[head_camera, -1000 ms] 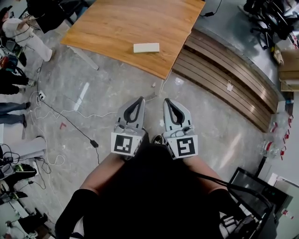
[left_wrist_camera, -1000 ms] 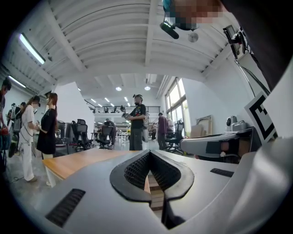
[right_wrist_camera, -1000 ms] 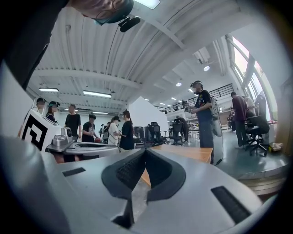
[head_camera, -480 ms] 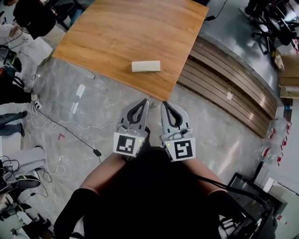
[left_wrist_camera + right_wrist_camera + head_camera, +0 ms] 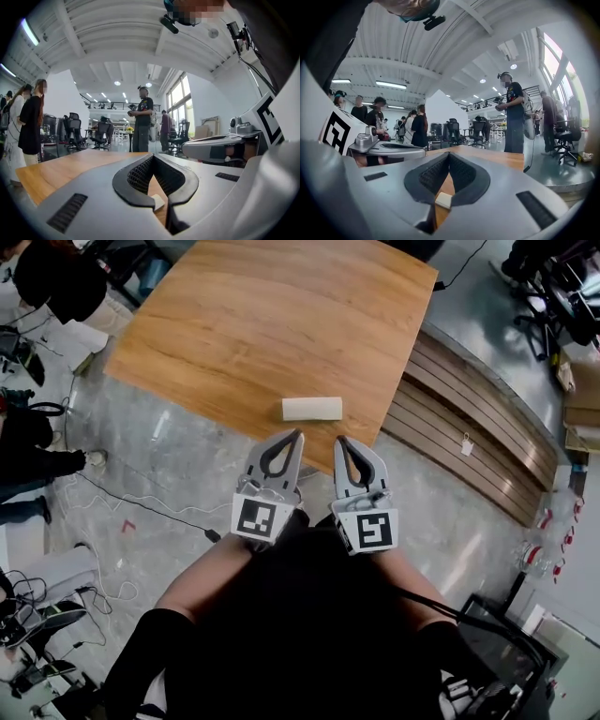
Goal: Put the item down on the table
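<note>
Between the pads of either gripper nothing is pinched. The left gripper (image 5: 297,435) has its jaws pressed together at the tips, and so has the right gripper (image 5: 340,441); each leaves only a loop-shaped gap behind the tips. We hold them side by side, pointing toward twelve o'clock, just short of the table's near edge.

Through each loop, in both gripper views, we see a strip of wood and a pale corner of the item (image 5: 312,409). It is a small cream-white rectangular block lying flat on the wooden table (image 5: 253,324), close to the near edge, at twelve o'clock from our tips and apart from them. As things lie, the putting-down looks already done, and we carry nothing.

We judge the block light and stiff, with smooth faces that could slip. To lift it, we would close across its short width, near the middle.

Farther out, cables (image 5: 141,502) trail over the grey floor (image 5: 441,521) at nine o'clock, and wooden steps (image 5: 478,451) run past at three. A person (image 5: 142,119) stands beyond the table.
</note>
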`<state>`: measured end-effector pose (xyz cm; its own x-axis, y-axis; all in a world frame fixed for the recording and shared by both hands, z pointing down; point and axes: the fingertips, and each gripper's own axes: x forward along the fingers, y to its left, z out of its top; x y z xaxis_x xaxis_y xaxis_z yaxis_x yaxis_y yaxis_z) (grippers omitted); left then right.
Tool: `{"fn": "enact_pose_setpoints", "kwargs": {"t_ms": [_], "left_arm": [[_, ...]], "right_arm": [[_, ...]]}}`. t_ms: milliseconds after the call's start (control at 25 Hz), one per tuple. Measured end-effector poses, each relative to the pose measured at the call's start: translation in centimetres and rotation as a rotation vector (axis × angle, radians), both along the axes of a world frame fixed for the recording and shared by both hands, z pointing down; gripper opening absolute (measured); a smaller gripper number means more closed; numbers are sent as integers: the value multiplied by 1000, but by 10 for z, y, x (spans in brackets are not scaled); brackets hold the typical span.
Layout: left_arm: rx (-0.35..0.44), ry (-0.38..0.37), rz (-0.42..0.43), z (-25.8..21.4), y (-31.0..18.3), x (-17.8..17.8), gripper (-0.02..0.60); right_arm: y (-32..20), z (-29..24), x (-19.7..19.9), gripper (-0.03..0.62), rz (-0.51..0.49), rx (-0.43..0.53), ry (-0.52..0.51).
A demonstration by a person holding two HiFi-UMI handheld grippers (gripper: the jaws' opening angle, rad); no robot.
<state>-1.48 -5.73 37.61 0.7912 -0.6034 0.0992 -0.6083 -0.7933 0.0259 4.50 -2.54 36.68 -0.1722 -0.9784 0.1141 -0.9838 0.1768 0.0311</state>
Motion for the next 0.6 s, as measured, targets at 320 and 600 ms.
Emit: {"fn": "enact_pose_setpoints", "kwargs": {"t_ms": [320,600], "left_arm": [[-42,-33,-38,28,-47,14,5],[-84,-72,-97,58,-71,24,5]], "right_arm": [[-52,24,21,14,-45,-50,35],[-82,78,22,14,-185,-180,96]]}}
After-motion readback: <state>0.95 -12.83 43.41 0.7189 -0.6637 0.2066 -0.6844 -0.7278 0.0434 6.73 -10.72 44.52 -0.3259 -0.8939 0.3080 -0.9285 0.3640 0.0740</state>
